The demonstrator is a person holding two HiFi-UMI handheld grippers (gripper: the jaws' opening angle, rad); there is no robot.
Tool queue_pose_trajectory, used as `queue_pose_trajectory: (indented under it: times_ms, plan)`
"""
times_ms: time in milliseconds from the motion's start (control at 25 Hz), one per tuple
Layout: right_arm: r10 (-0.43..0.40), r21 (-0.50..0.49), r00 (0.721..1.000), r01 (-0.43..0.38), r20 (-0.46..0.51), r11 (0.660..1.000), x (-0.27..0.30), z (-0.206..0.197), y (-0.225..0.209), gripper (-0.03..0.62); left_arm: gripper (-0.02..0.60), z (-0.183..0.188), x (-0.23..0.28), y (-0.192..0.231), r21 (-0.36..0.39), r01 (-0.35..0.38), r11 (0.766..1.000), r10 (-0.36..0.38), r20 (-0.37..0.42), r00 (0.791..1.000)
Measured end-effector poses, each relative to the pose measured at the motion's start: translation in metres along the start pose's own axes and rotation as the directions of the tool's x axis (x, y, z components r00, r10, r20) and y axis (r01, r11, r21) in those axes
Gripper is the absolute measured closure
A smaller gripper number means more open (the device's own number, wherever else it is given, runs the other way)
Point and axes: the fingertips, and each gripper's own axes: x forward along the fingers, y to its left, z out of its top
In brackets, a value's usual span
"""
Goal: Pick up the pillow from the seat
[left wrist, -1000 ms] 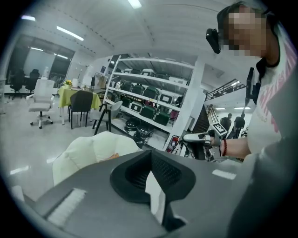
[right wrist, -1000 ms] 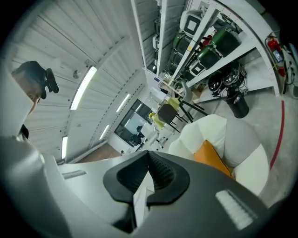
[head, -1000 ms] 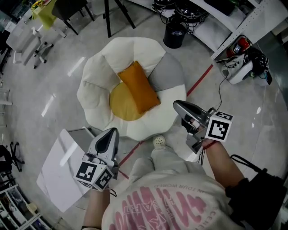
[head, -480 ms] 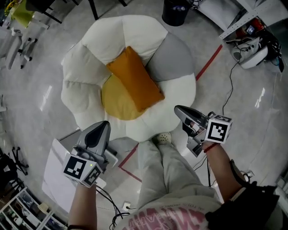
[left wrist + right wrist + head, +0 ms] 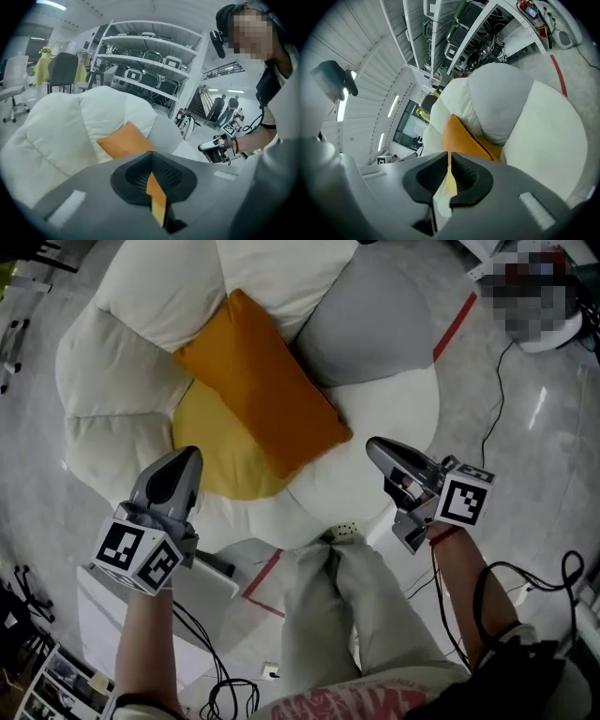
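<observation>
In the head view I see the pillow (image 5: 267,381) lying on the seat (image 5: 384,413), with my left hand-held gripper (image 5: 180,463) and right hand-held gripper (image 5: 380,450) short of it. Left gripper view: jaws pressed together, empty. Right gripper view: jaws barely starting to part, empty. I judge this the approach; next I'd spread the jaws and reach in.

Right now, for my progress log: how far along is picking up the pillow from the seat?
Done: the person stands at the seat, both grippers over its near edge. In hand: nothing; the left gripper is shut and empty, the right gripper is opening its jaws with nothing between them. Left: the orange pillow lies untouched on the seat, so reaching, gripping and lifting remain.
</observation>
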Motion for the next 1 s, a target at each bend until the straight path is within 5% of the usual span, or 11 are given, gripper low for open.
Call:
queue_pose_trajectory:
  times_ms: [280,600,760,880,1000]
  plan:
    - [-0.015,-0.042,1.000,0.014,-0.012,0.999,0.039,-0.017,-0.055,0.528,0.566,-0.034,0.054,0.063,-0.148,-0.024,0.989,0.037,0.085,0.996]
    - [0.054,-0.183,0.998,-0.059,-0.035,0.981,0.065,-0.008,-0.061,0.460,0.566,-0.052,0.079,0.110,-0.133,-0.047,0.990,0.065,0.133,0.989]
    - [0.056,-0.249,0.996,-0.072,-0.071,0.966,0.080,-0.007,-0.065,0.329,0.560,-0.055,0.097,0.132,-0.191,-0.008,0.982,0.038,0.154,0.987]
    - [0.059,-0.272,0.995,-0.079,-0.081,0.959,0.086,-0.008,-0.070,0.282,0.384,-0.051,0.109,0.144,-0.228,0.013,0.974,0.030,0.182,0.983]
    - [0.067,-0.283,0.993,-0.091,-0.093,0.955,0.092,-0.010,-0.075,0.229,0.317,-0.044,0.116,0.151,-0.250,0.035,0.968,0.021,0.217,0.976]
